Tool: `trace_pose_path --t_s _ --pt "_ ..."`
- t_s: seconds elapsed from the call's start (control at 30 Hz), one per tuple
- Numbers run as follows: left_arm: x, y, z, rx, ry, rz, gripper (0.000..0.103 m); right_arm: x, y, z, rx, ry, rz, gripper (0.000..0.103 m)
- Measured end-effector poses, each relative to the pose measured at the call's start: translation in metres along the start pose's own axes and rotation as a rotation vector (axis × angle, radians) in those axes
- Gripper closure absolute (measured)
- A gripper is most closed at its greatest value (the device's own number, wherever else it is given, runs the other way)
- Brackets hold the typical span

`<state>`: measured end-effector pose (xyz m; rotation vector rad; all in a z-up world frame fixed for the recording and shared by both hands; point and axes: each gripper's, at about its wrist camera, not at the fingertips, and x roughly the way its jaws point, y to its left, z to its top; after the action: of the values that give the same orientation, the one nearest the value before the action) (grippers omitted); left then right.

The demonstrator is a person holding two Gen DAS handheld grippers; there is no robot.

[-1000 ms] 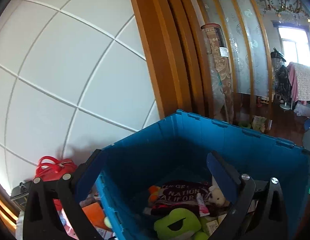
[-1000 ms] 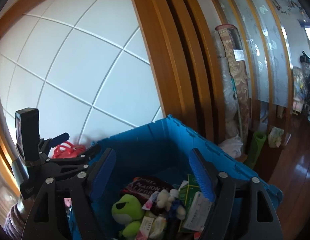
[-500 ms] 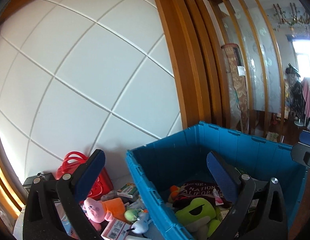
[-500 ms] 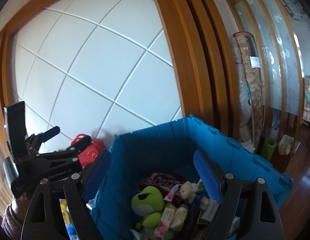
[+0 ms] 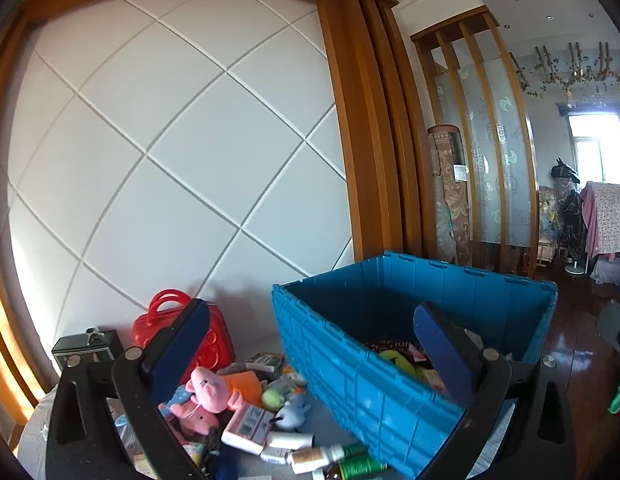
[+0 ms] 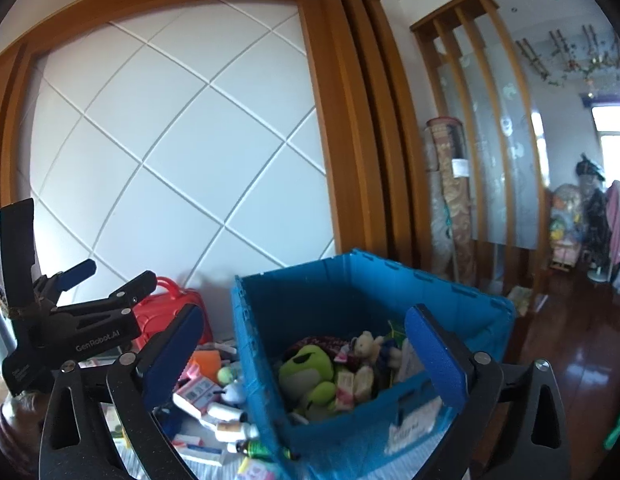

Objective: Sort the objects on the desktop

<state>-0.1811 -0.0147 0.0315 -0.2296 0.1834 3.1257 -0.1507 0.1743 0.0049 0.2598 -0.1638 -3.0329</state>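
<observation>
My table, pale top: blue crate at 3 o'clock; red case and black box at 10 o'clock; pink plush, small cartons and bottles heaped at 7 o'clock.

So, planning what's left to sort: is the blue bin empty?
No. The blue bin already holds a green frog plush, a small teddy and packets.

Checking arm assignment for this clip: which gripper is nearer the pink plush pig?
Left. The left gripper hangs above the pile with the pink plush pig just inside its left finger; the right gripper is over the blue crate.
</observation>
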Motion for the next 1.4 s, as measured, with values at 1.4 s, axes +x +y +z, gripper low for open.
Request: trace_pose_path --t_s 1.4 --pt "-0.151 -0.013 -0.044 -0.021 -0.006 -0.104 0.000 -0.149 0.024 -0.062 -0.111 0.014 -0.217 0.000"
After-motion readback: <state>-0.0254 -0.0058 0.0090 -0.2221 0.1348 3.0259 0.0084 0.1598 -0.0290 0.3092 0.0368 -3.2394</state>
